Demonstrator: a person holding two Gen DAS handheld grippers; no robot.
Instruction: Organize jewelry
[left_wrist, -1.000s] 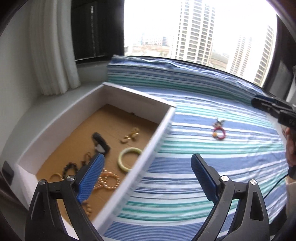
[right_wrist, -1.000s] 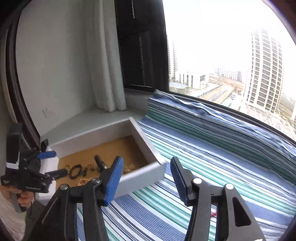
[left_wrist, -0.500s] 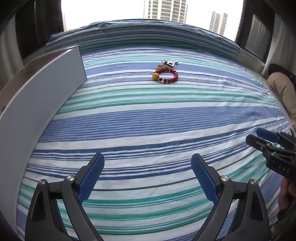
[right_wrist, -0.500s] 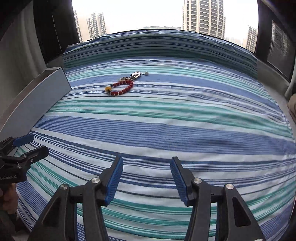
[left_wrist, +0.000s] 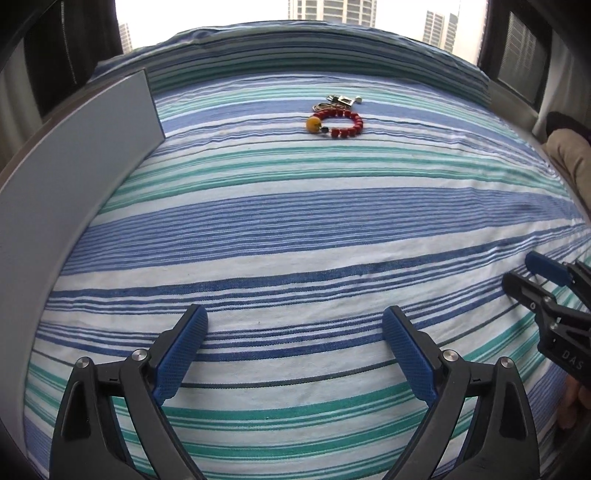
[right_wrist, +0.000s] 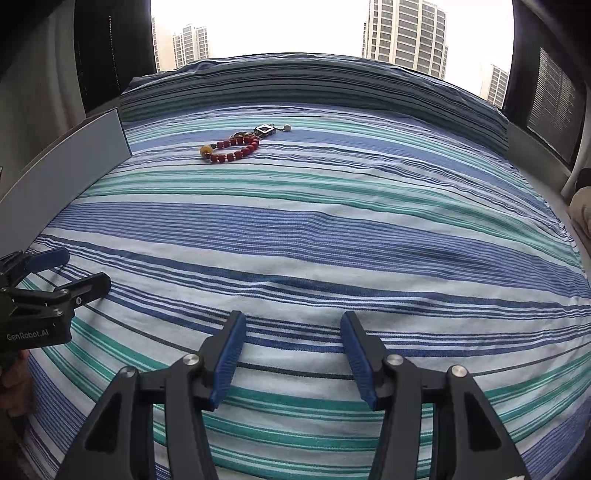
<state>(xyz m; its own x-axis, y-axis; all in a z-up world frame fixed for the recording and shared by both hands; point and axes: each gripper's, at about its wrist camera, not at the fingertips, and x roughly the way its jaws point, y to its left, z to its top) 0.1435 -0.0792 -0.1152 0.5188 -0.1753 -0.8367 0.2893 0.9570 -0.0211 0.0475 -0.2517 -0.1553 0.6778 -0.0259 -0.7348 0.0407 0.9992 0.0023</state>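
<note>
Nearest, the left gripper (left_wrist: 295, 339) and right gripper (right_wrist: 293, 345) hang w/ jaws spread, nothing between, over the striped sheet (left_wrist: 295, 221). Far across it lies the red bead bracelet (left_wrist: 341, 123), metal pendant (right_wrist: 265, 129) touching. Grey box wall (left_wrist: 74, 177) at left. Only the right view shows the pendant's square face.

Left gripper (left_wrist: 295, 328) jaws wide apart, right gripper (right_wrist: 293, 334) jaws parted, both empty
</note>
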